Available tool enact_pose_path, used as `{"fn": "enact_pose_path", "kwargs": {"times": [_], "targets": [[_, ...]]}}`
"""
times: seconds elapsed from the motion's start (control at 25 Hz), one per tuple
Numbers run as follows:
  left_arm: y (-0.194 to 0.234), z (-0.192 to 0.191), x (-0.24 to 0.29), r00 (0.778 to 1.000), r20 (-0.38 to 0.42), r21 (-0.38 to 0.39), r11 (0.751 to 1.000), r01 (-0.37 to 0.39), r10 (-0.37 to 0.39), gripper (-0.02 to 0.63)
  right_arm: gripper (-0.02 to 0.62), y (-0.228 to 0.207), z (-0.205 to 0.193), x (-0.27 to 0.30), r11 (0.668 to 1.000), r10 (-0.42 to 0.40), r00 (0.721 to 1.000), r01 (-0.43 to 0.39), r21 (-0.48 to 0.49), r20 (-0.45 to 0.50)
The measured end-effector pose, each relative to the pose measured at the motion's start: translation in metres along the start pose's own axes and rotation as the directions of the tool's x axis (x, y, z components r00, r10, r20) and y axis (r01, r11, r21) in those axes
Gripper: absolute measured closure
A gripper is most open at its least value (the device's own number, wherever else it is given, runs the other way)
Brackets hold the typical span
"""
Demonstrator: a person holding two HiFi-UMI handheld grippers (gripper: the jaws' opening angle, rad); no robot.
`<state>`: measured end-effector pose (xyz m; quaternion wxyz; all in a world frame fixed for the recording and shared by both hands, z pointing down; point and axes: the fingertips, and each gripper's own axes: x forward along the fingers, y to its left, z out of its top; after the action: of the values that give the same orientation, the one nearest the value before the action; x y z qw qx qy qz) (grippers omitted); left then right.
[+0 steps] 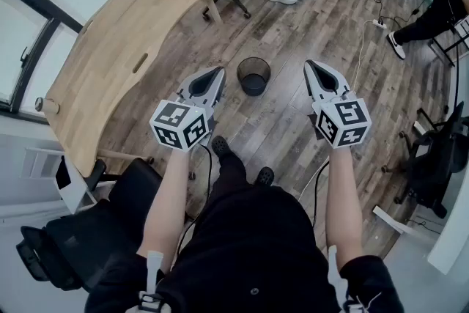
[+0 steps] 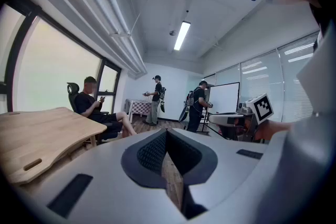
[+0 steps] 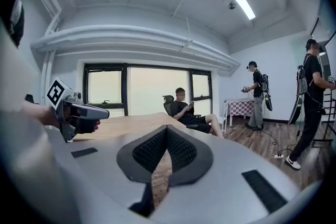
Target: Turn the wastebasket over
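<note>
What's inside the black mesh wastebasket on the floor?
The black mesh wastebasket stands open-side up; only its dark inner wall and bottom show. Small items in shadow can't be ruled out.

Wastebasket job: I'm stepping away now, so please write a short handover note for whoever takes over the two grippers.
Left gripper: jaws shut, empty, held in the air to the left of the wastebasket.
Right gripper: jaws shut, empty, in the air to its right.
Wastebasket: black mesh, standing open end up on the wood floor between the two grippers, touched by neither.
Done: nothing yet.
Left: probably open the jaws, grip the basket and turn it over.
</note>
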<state>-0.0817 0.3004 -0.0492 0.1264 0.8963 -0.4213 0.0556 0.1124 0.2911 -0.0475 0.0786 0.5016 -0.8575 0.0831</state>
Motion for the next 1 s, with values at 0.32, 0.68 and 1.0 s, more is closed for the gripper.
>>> {"fn": "enact_pose_path", "kwargs": {"times": [0.32, 0.68, 1.0], "targets": [[-0.011, -0.001, 0.000, 1.000, -0.011, 0.019, 1.000, -0.002, 0.002, 0.590, 0.563, 0.000, 0.000, -0.007, 1.000, 0.020, 1.000, -0.020, -0.002, 0.005], [-0.022, -0.007, 0.004, 0.999, -0.030, 0.029, 0.999, -0.014, 0.015, 0.590, 0.563, -0.005, -0.005, -0.015, 0.996, 0.058, 0.998, -0.058, 0.067, 0.013], [-0.024, -0.025, 0.007, 0.997, -0.068, 0.011, 0.999, -0.035, 0.036, 0.589, 0.563, -0.016, -0.033, -0.017, 0.986, 0.072, 0.997, -0.067, 0.153, -0.022]]}}
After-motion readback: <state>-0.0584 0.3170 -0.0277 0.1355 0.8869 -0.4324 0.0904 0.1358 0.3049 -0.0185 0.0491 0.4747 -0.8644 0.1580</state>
